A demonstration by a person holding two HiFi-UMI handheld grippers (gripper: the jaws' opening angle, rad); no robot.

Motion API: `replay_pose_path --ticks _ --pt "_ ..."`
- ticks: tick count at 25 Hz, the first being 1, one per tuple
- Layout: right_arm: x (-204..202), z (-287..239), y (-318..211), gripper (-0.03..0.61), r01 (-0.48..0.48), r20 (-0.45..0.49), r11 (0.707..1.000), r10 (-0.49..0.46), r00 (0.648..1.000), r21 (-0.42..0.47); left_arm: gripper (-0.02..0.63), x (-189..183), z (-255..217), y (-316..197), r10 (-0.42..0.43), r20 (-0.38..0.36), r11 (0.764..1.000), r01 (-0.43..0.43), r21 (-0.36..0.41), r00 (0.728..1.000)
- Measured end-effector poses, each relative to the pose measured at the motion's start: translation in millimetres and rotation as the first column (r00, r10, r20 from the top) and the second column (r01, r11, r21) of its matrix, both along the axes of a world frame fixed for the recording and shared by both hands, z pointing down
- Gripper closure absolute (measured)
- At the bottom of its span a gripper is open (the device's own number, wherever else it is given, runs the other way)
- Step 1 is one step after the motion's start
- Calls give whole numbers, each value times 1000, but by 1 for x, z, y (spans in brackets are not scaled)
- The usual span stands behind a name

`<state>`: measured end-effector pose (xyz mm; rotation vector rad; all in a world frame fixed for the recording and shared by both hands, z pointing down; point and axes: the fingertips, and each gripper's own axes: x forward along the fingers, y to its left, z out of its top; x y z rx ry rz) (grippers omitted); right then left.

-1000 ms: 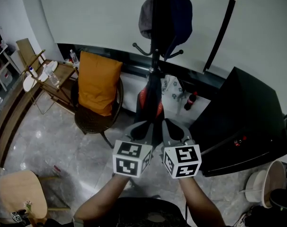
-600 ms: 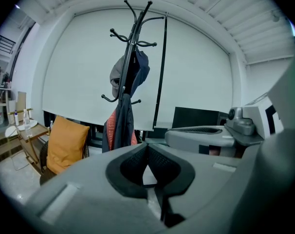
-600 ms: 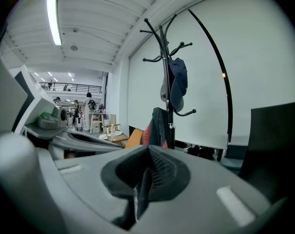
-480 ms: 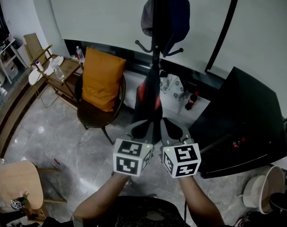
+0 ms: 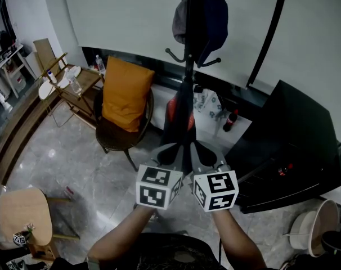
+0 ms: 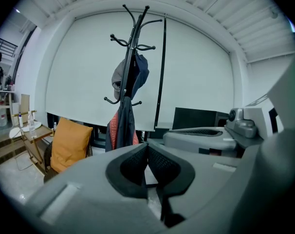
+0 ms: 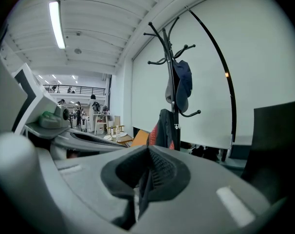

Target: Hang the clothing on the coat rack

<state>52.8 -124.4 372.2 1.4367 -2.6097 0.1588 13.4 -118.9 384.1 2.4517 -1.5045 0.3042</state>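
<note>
Both tongs are closed and empty: your left tongs [image 5: 171, 149] and right tongs [image 5: 198, 148] sit side by side, nearly touching, and each gripper view shows its two pads pressed together with nothing between them.

At 12 o'clock from them stands the coat rack [image 5: 188, 66]. The jacket [image 5: 179, 114], dark with red on it, already hangs from a low hook against the pole, and a cap [image 5: 201, 18] hangs higher up.

Only the head view shows your forearms, the grey floor [image 5: 75, 162], the wooden stool [image 5: 24, 215] at 8 o'clock, the bottle [image 5: 229, 120] standing on the floor at 1 o'clock, and the black cabinet [image 5: 294, 145] at 3 o'clock. The left gripper view gives you the rack's full crown of hooks, with the chair with an orange cushion [image 6: 69, 143] at its 8 o'clock. The right gripper view alone shows a ceiling lamp [image 7: 56, 24] and, far off at 9 o'clock, people standing.

Since a second ago the tongs have kept their place and stayed closed. The room has slid a little toward 3 o'clock in the head view: the chair and the small desk [image 5: 75, 82] at 10 o'clock sit further in from the edge.
</note>
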Motion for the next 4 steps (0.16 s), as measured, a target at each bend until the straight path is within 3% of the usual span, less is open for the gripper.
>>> replay_pose_path --ticks 4 --pt "-2 0 4 578 2 0 1000 -2 1000 3 607 -3 0 3 -4 2 1000 4 9 1000"
